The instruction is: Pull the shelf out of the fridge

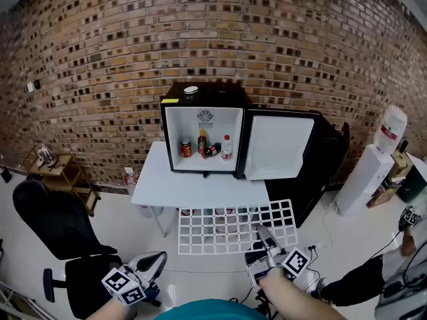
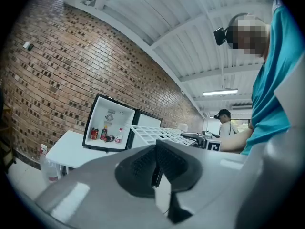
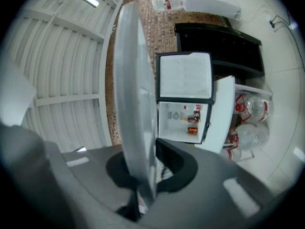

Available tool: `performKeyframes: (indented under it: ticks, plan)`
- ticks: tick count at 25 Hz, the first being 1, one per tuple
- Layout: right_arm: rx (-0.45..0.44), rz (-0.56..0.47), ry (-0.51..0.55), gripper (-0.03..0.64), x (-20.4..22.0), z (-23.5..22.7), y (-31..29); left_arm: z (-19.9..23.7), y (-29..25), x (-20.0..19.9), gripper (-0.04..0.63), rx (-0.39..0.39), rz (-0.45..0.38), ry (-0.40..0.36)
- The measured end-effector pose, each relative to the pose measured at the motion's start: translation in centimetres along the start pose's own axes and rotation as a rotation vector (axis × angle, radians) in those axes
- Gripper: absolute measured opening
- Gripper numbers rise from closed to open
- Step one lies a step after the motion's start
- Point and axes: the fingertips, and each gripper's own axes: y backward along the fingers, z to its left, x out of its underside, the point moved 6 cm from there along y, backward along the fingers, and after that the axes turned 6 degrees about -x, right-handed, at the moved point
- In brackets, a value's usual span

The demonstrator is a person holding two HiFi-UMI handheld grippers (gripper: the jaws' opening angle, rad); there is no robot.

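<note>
A white wire shelf hangs in the air in front of the white table, fully outside the small black fridge. My right gripper is shut on the shelf's near right edge; in the right gripper view the shelf runs edge-on between the jaws. The fridge stands open on the table, with a can and bottles on its floor. Low at the left, my left gripper is shut with nothing in it and stays apart from the shelf.
The fridge door swings open to the right. A black office chair stands at the left, a water dispenser at the right, a small wooden stand by the brick wall. Water jugs lie under the table. Another person stands nearby.
</note>
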Motion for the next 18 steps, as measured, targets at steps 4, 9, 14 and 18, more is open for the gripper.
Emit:
performKeyframes:
  ticks: [4, 9, 14, 18]
  plan:
    - [-0.007, -0.024, -0.005, 0.028, 1.3, 0.2, -0.2, 0.9, 1.0, -0.3, 0.0, 0.027, 0.018, -0.017]
    - [-0.012, -0.028, 0.005, 0.029, 2.6, 0.6, -1.0, 2.4, 1.8, -0.8, 0.0, 0.029, 0.014, -0.017]
    - [-0.013, -0.026, 0.015, 0.029, 2.9, 0.5, -1.4, 3.1, 2.2, -0.8, 0.0, 0.023, 0.006, -0.013]
    - [-0.012, -0.017, 0.023, 0.029, 2.9, 0.3, -1.6, 3.0, 1.9, -1.0, 0.0, 0.023, 0.003, -0.019]
